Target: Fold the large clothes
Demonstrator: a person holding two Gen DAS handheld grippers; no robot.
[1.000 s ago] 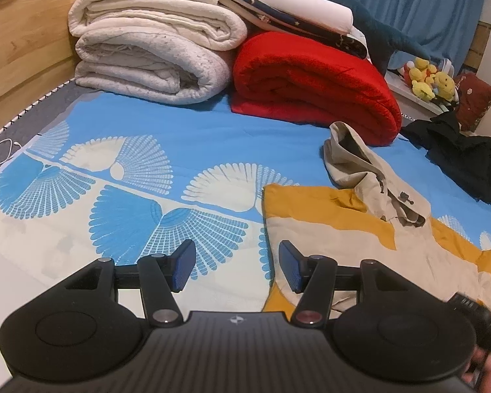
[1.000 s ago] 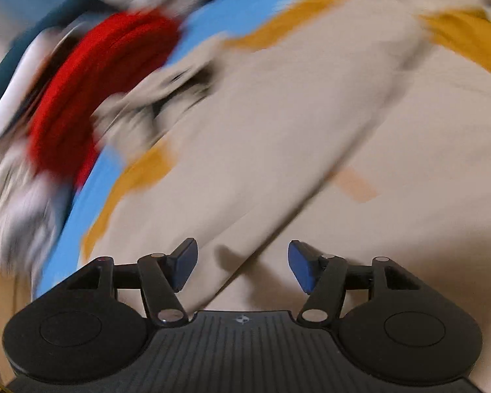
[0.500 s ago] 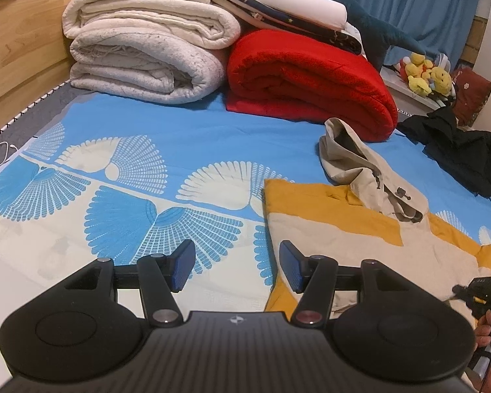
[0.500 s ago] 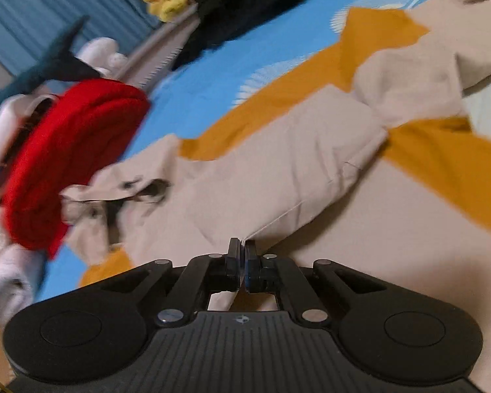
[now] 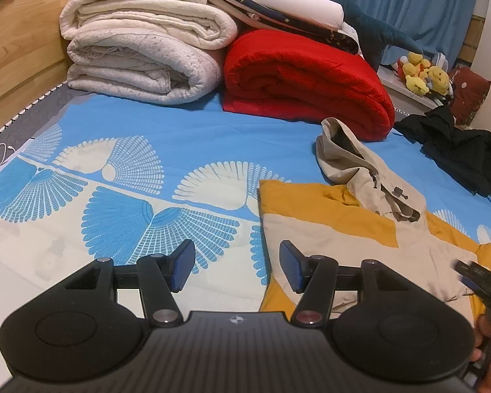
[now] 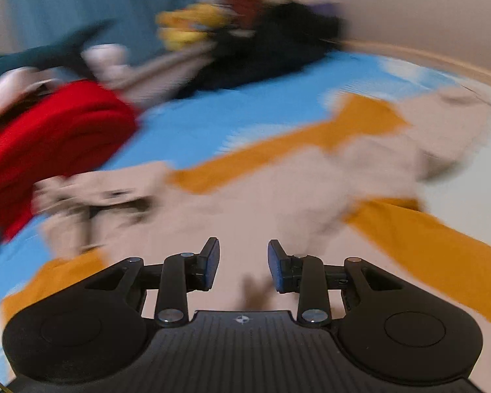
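Note:
A beige and mustard-yellow hooded jacket (image 5: 330, 229) lies spread on the blue patterned bed sheet, its hood (image 5: 347, 160) toward the red blanket. My left gripper (image 5: 234, 267) is open and empty, low over the sheet at the jacket's left edge. My right gripper (image 6: 244, 267) is open and empty above the jacket's beige body (image 6: 271, 196); that view is motion-blurred. The right gripper also shows at the right edge of the left wrist view (image 5: 474, 275), over the jacket.
Rolled white blankets (image 5: 140, 62) and a red blanket (image 5: 304, 78) are stacked at the head of the bed. A black garment (image 5: 458, 150) lies at the far right. Yellow plush toys (image 5: 422, 72) sit beyond. A wooden bed frame (image 5: 19, 52) runs along the left.
My right gripper was shut half a second ago and is now open, and it has swung upward and away over the jacket. My left gripper has stayed open and nearly still.

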